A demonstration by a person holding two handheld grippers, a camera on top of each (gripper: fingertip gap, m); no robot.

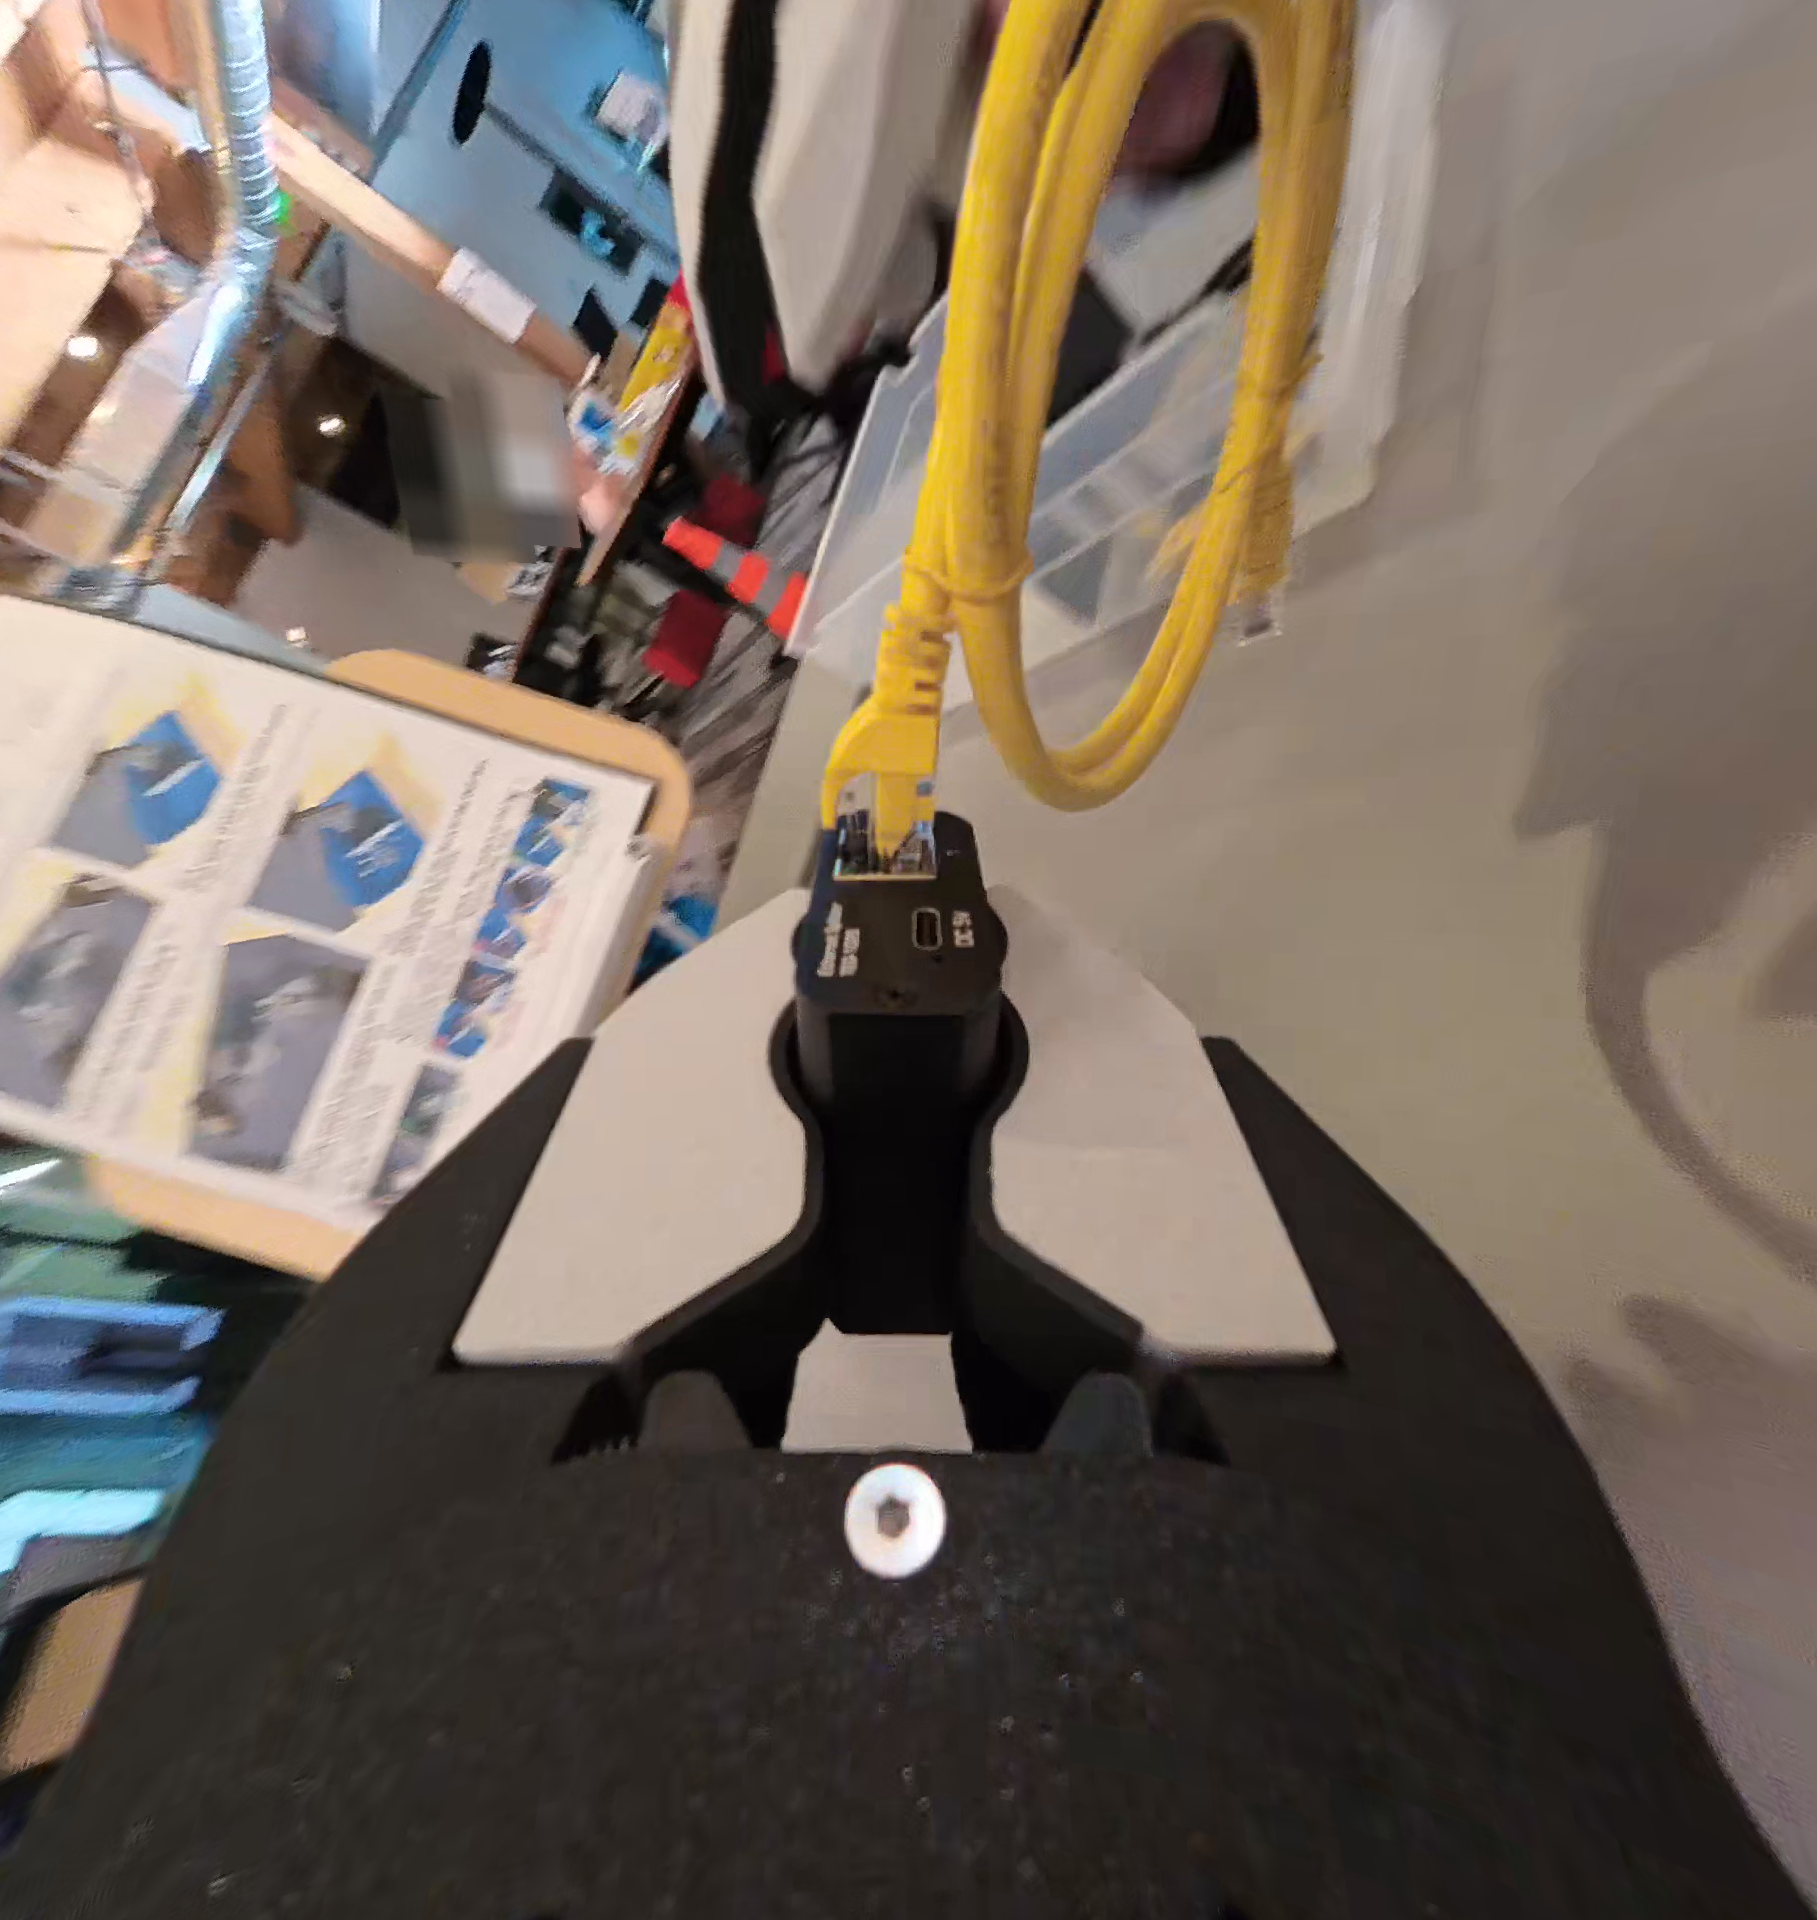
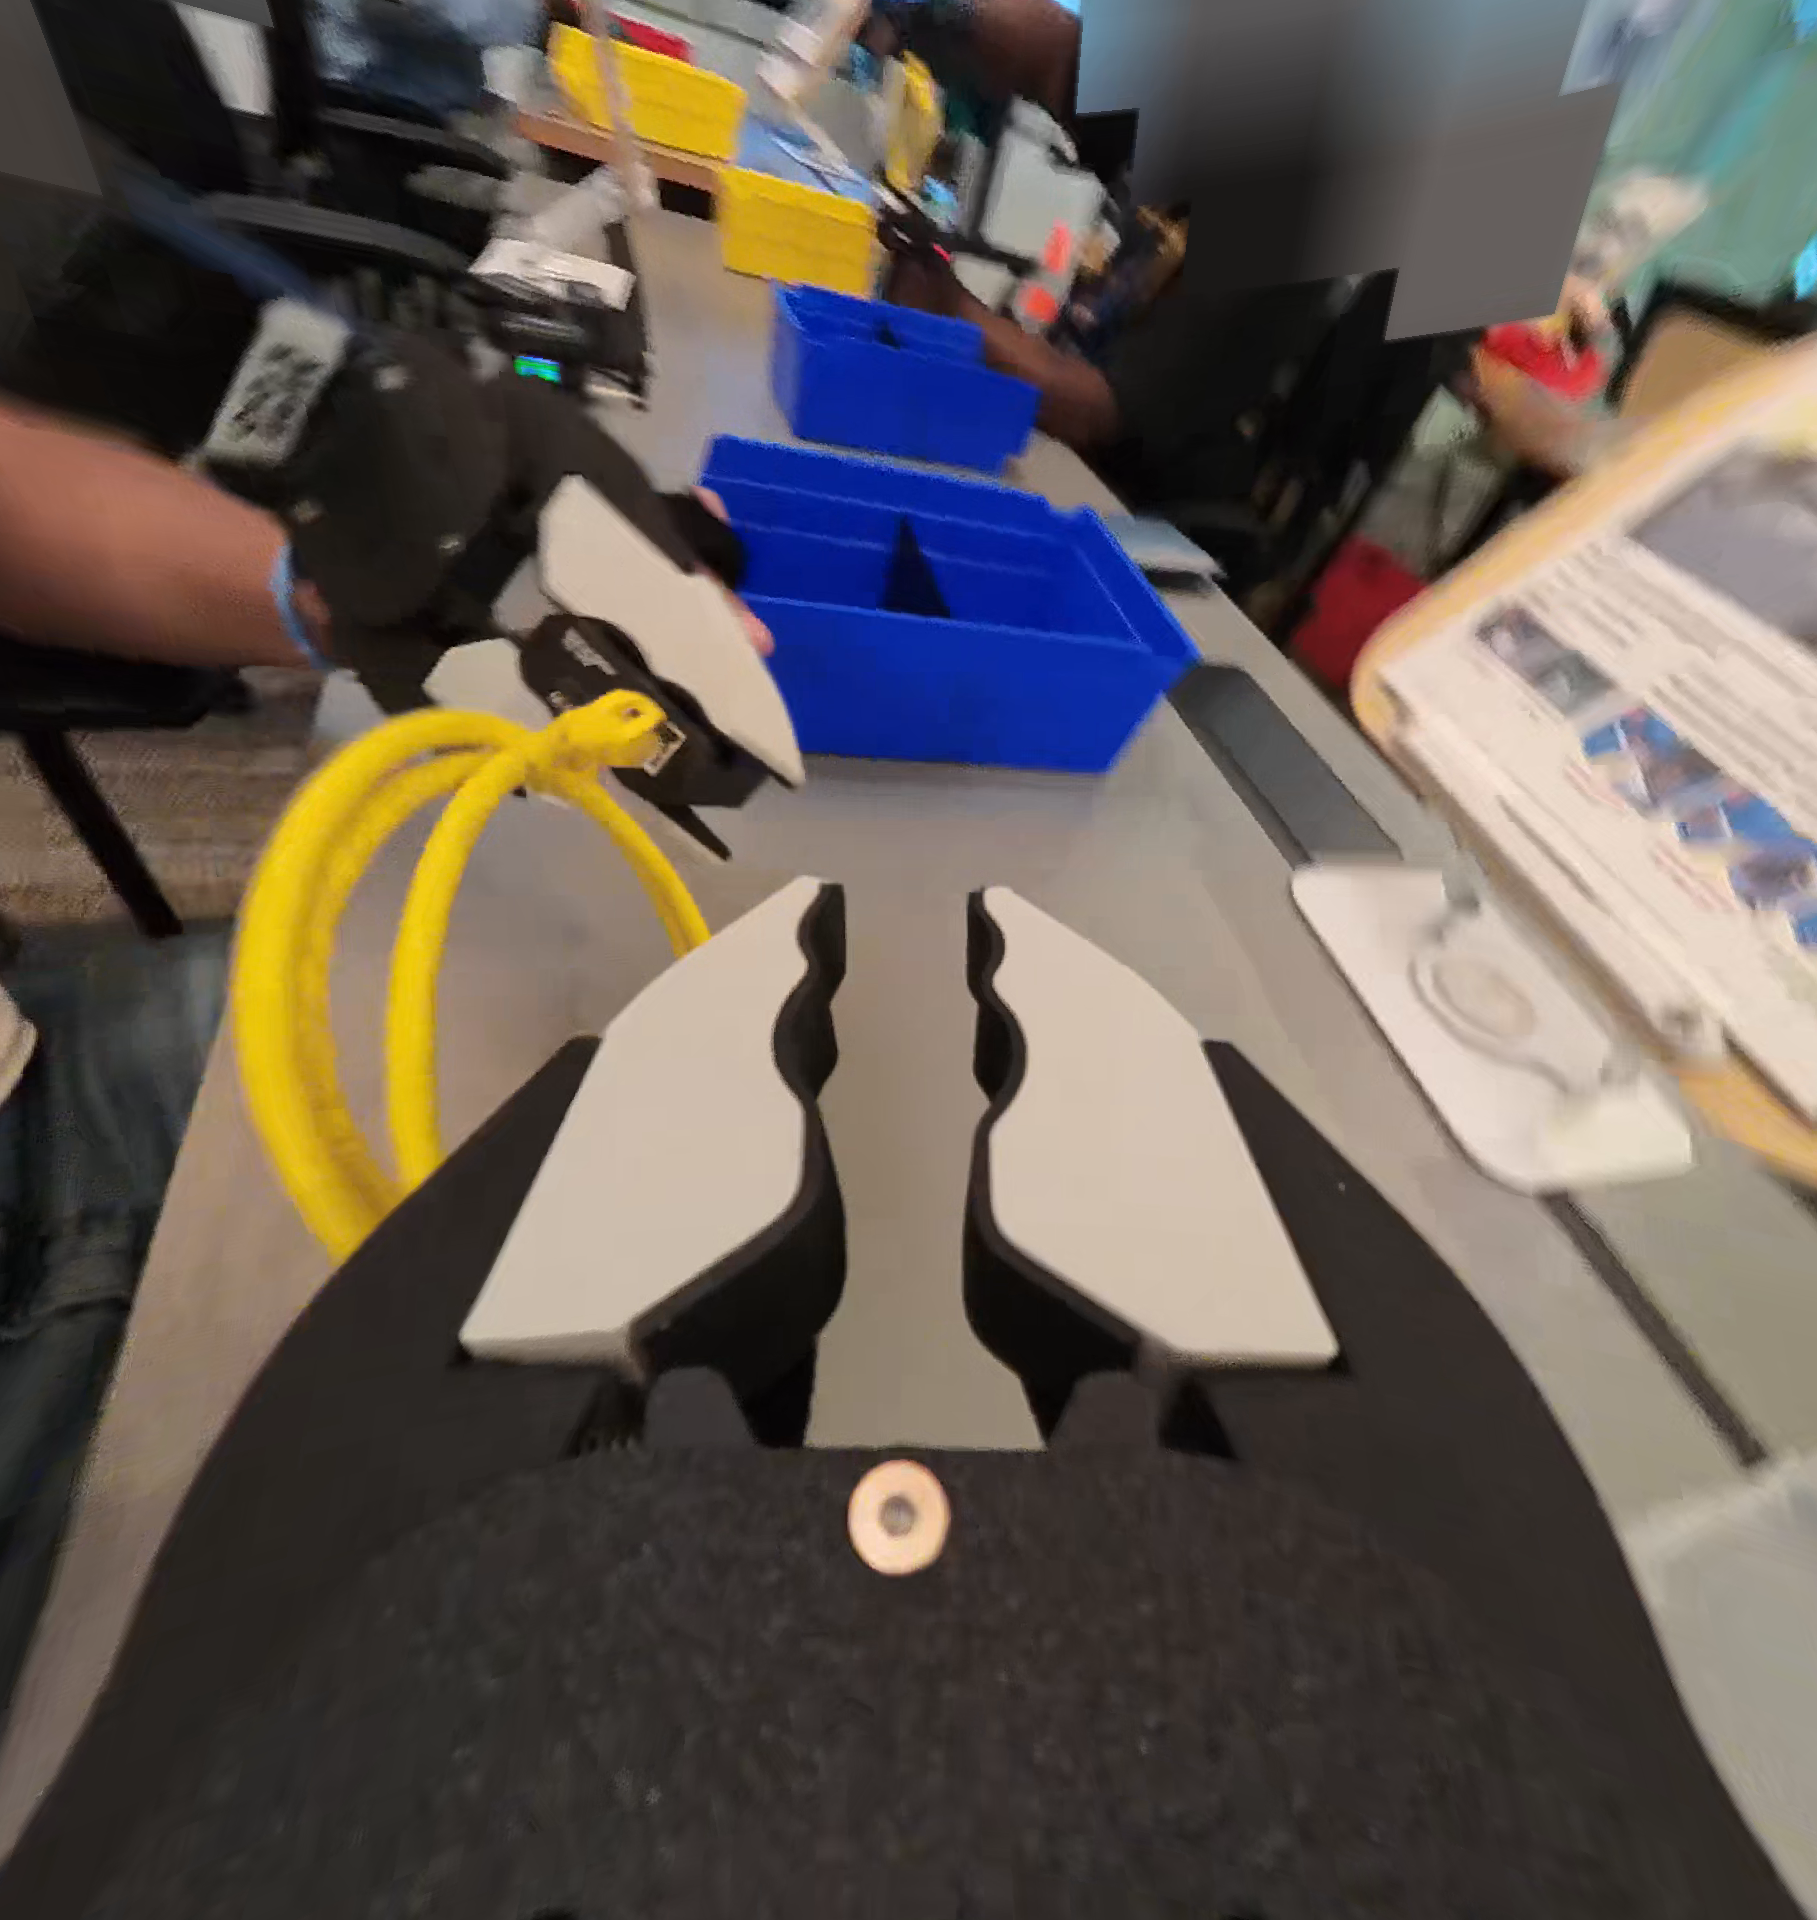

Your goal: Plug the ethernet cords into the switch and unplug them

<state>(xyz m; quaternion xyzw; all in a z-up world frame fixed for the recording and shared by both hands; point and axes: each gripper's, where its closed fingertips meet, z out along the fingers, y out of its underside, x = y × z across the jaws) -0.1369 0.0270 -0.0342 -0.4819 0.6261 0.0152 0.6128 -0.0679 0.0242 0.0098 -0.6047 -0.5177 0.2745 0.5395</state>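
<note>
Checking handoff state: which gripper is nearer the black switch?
Left. The left gripper is clamped on the switch; the right gripper is open, apart from it, nearer the camera.

The switch (image 1: 899,966) had a matt black casing, plastic or painted metal by the look of it, with a bright metal rim around its port. The ethernet cord (image 1: 1029,416) wore a smooth yellow plastic jacket, and its plug ended in clear glossy plastic. The left claw (image 1: 899,935) pressed pale grey, matt, smooth fingers (image 1: 675,1122) against the switch, above a black body with a rough, grainy finish and a shiny metal screw (image 1: 895,1521). The bench (image 2: 1039,831) was flat, matt grey. The bins (image 2: 945,644) were smooth blue plastic. A printed paper sheet (image 1: 260,894) lay on a pale wood-coloured board (image 1: 613,727).
</note>
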